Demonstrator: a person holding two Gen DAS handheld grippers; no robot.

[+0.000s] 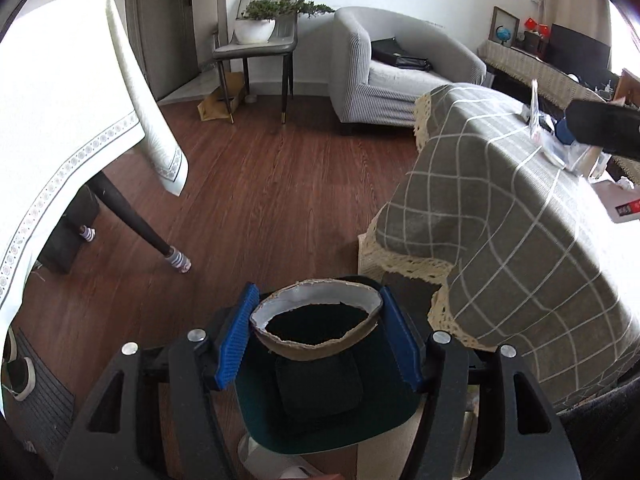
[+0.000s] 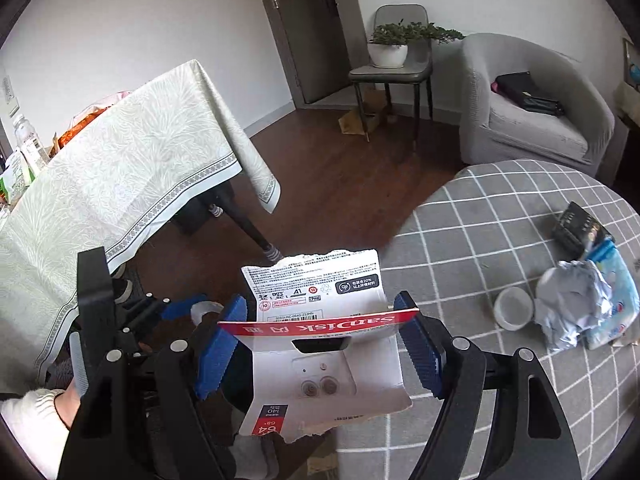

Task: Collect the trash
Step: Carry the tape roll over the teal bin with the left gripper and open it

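My left gripper (image 1: 316, 322) is shut on a squashed brown paper cup (image 1: 316, 320) with a white inner wall, held above a dark-lined bin (image 1: 320, 412) on the floor. My right gripper (image 2: 320, 330) is shut on a torn white and red SanDisk card package (image 2: 320, 344), held over the edge of the round table (image 2: 480, 216). The left gripper also shows in the right wrist view (image 2: 132, 320), low at the left. More trash lies on the round table: crumpled paper (image 2: 572, 300), a small white cup (image 2: 514, 307), a blue wrapper (image 2: 616, 304) and a black box (image 2: 576, 224).
The round table has a grey checked cloth (image 1: 500, 208). A second table with a pale cloth (image 2: 120, 168) stands to the left, its dark leg (image 1: 132, 216) on the wooden floor. A grey armchair (image 1: 400, 68) and a chair with a potted plant (image 1: 260, 28) stand at the back.
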